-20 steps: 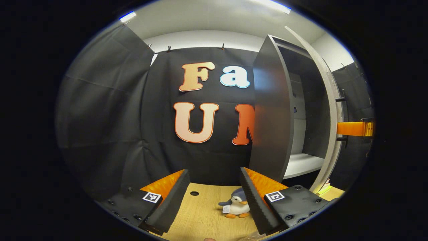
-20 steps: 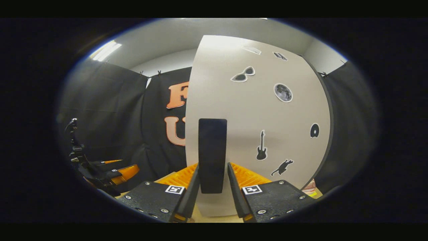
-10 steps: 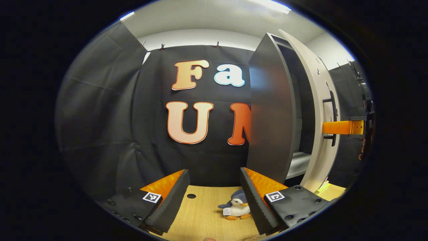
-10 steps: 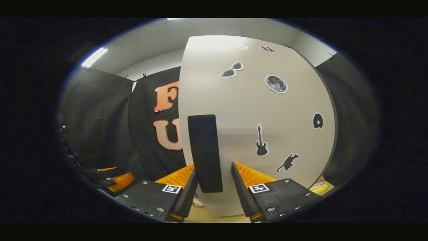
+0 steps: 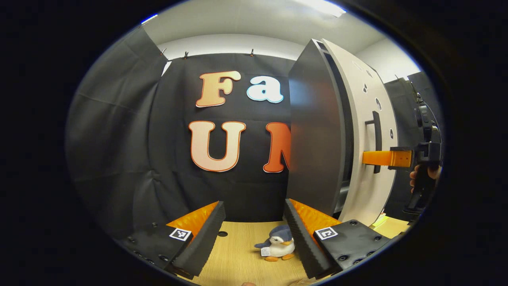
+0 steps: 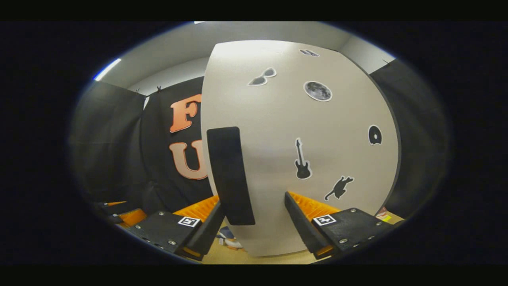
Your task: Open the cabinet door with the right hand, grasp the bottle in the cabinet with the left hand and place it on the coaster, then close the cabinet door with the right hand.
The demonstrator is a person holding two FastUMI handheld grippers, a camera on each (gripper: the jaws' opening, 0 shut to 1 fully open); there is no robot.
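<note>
- Left gripper view: my left gripper (image 5: 254, 234) hangs low over the wooden table (image 5: 238, 258), jaws wide apart and holding nothing. A small plush penguin (image 5: 278, 247) sits on the table between my fingers' lines of sight.
- Off to the right stands the cabinet (image 5: 315, 135), dark-sided, with its pale cabinet door (image 5: 365, 131) swung almost shut; a narrow dark gap remains along the edge. I cannot see inside, so I cannot tell from here where the bottle or the coaster is.
- My right gripper (image 5: 383, 158) reaches in against the door by the handle (image 5: 376, 137), a hand (image 5: 424, 174) behind it.
- Right gripper view: the door (image 6: 301, 139) looms close, dotted with black stickers. The dark vertical handle (image 6: 230, 174) stands just inside my left finger; my right gripper (image 6: 254, 214) has its jaws apart, not pinching it.
- Judging the handling: the door is a stiff, rigid panel that should swing lightly on its hinges. The bar handle is the natural hold, taken across its middle; a flat push on the face beside it looks enough to close the gap.
</note>
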